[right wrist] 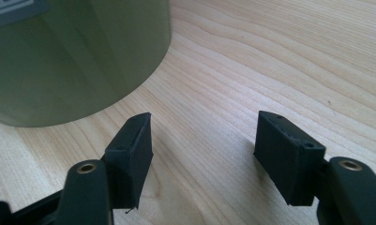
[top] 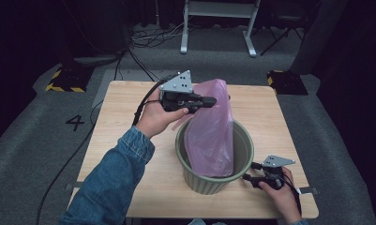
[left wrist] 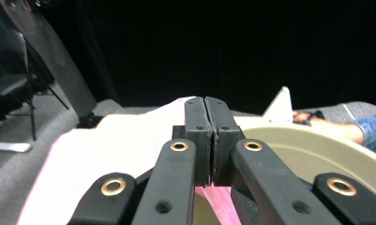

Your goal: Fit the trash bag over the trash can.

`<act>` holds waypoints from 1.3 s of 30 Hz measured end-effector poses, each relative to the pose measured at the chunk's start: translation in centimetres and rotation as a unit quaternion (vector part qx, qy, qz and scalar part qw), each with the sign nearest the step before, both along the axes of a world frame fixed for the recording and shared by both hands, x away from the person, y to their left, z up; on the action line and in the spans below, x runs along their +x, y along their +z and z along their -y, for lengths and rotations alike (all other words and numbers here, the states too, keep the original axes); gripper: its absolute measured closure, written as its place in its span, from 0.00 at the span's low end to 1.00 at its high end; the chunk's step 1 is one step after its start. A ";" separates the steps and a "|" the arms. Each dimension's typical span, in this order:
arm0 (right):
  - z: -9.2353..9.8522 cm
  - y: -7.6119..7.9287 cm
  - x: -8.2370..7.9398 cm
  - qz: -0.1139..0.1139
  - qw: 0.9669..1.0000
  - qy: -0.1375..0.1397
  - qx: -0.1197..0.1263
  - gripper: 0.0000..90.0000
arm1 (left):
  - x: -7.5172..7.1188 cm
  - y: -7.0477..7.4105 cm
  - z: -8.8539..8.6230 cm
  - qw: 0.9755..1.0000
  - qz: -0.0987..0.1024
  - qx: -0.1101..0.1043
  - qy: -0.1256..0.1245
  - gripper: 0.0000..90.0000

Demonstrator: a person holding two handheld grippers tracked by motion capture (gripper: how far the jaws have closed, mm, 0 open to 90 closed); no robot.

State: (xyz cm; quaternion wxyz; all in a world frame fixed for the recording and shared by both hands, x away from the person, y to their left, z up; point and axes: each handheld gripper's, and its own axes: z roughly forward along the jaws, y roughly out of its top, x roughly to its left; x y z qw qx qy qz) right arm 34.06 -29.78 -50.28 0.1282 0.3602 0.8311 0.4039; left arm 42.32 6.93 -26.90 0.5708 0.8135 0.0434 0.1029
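Observation:
A pink plastic bag (top: 211,136) stands partly inside an olive-green bin (top: 199,183) on the wooden table (top: 124,98), its top rising above the rim. My left gripper (top: 210,101) is raised over the bin's far left and shut on the bag's upper edge. In the left gripper view the jaws (left wrist: 209,136) press together with the pink bag (left wrist: 106,154) bunched around them and the bin rim (left wrist: 317,150) below at the right. My right gripper (top: 247,177) rests low by the bin's right wall. Its jaws (right wrist: 204,133) stand open over bare wood, with the bin wall (right wrist: 73,56) just beyond them.
The bin sits near the table's front edge. Cables (top: 148,35) run over the grey floor behind, near white frame legs (top: 218,28). Two yellow-and-black striped bases (top: 66,79) flank the table's far corners. A "4" (top: 75,123) is marked on the floor at the left.

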 end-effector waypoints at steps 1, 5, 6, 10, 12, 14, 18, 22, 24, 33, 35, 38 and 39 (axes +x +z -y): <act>0.0 0.0 0.0 0.000 1.000 0.001 0.001 0.42 | -0.2 -0.3 0.0 1.000 -0.003 0.004 -0.003 0.98; 0.0 0.0 0.0 0.000 1.000 0.002 0.000 0.41 | -1.0 -1.9 0.1 0.999 -0.018 0.025 -0.013 0.98; 0.0 0.0 0.0 0.000 1.000 0.002 0.002 0.40 | -1.2 -2.3 0.1 0.999 -0.023 0.029 -0.012 0.98; 0.3 0.1 0.0 0.007 1.000 -0.003 0.002 0.41 | -1.8 -3.7 -0.2 0.998 -0.042 0.043 -0.014 0.98; 0.5 0.4 0.0 0.011 1.000 -0.004 0.002 0.41 | -2.2 -4.3 -0.5 0.997 -0.050 0.049 -0.012 0.99; 0.8 0.9 0.0 0.011 1.000 -0.007 0.002 0.41 | -2.6 -4.8 -0.9 0.997 -0.059 0.055 -0.011 0.99; 1.4 2.7 0.3 0.020 1.000 -0.009 0.009 0.41 | -3.3 -5.6 -1.4 0.995 -0.078 0.067 -0.007 0.99; 1.8 5.0 0.6 0.031 0.999 -0.005 0.014 0.41 | -4.0 -6.3 -1.6 0.993 -0.087 0.084 -0.006 0.99; 2.0 6.1 0.8 0.035 0.999 -0.004 0.017 0.41 | -4.3 -6.6 -1.7 0.992 -0.091 0.090 -0.010 0.99; 2.1 10.7 2.0 0.045 0.998 0.015 0.029 0.41 | -4.5 -7.7 -2.1 0.990 -0.103 0.094 -0.001 0.99; 2.1 11.4 2.3 0.047 0.998 0.020 0.030 0.41 | -4.5 -7.9 -2.1 0.990 -0.103 0.092 -0.001 0.99; 1.9 12.3 2.8 0.047 0.998 0.029 0.026 0.41 | -4.4 -8.2 -2.2 0.990 -0.106 0.090 0.000 0.98; 1.9 12.5 2.9 0.046 0.998 0.031 0.023 0.41 | -4.4 -8.3 -2.3 0.991 -0.106 0.081 -0.001 0.98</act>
